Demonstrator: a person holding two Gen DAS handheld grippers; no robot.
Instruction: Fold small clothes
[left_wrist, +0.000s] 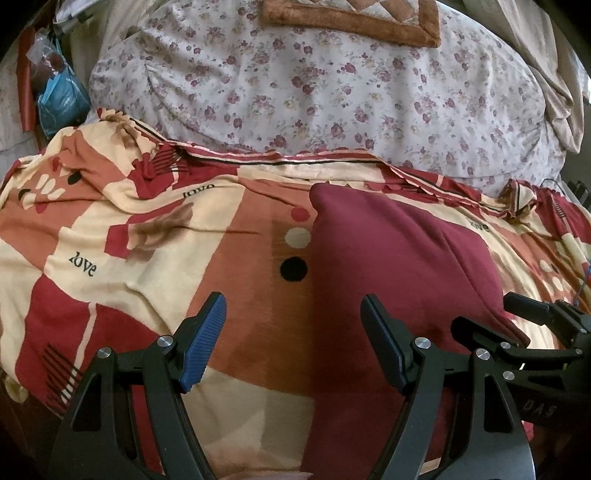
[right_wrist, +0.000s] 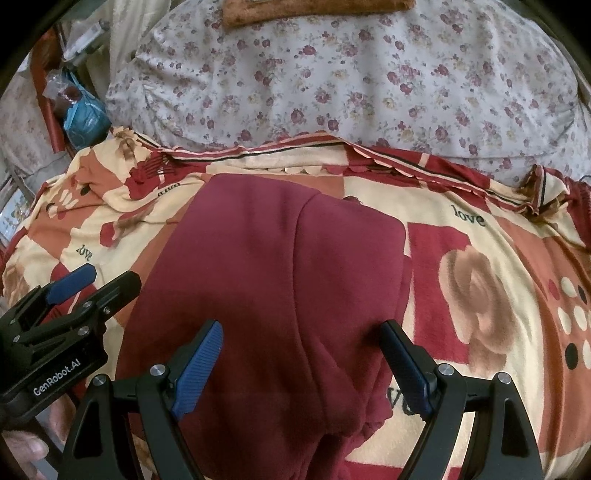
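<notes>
A maroon garment lies flat, folded lengthwise, on the patterned blanket.

Dim, soft indoor light; colours muted; strong fisheye bend w/ dark corners; centre fairly sharp.

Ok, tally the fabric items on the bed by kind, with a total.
Maroon garment: 1
Patterned "love" blanket: 1
Floral quilt: 1
Brown-edged mat: 1
Total: 4
</notes>
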